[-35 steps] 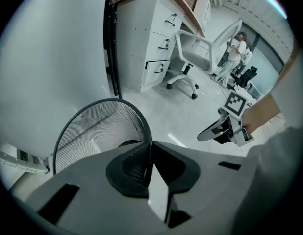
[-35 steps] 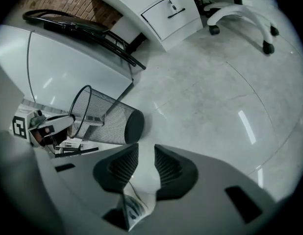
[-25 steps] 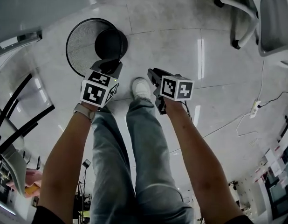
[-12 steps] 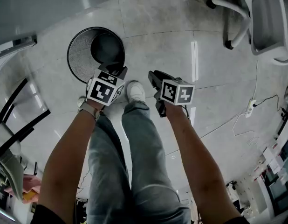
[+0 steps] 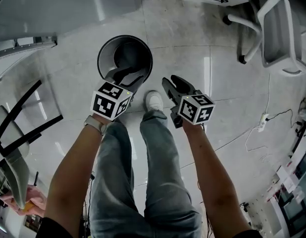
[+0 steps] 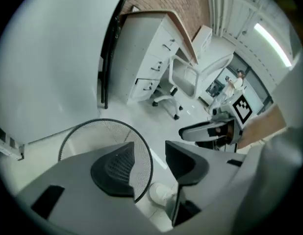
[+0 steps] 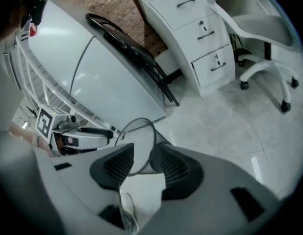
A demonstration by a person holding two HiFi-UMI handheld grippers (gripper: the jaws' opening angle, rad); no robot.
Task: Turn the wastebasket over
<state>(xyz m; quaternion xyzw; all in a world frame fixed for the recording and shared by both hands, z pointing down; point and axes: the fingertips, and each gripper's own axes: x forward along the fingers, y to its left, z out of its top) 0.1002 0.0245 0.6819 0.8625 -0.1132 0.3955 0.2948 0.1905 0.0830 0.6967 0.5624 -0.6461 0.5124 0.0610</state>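
Observation:
The black mesh wastebasket stands on the pale floor with its round mouth facing up. My left gripper hovers over its near rim, and its jaws are opening. In the left gripper view the wastebasket has its rim in the gap of the left gripper, with neither pad pressing on it. My right gripper hangs to the right of the basket, apart from it, and its jaws are also opening. Through the gap of the right gripper I see the wastebasket farther off, and nothing lies between the pads.
The person's jeans-clad legs and a white shoe are right below the grippers. A white office chair stands at the upper right, a white drawer cabinet beyond it. A cable and power strip lie at right. A black frame stands at left.
The wastebasket was tipped in the left gripper, mesh side showing; now it stands mouth up and released. Both grippers have risen and their jaws have spread.

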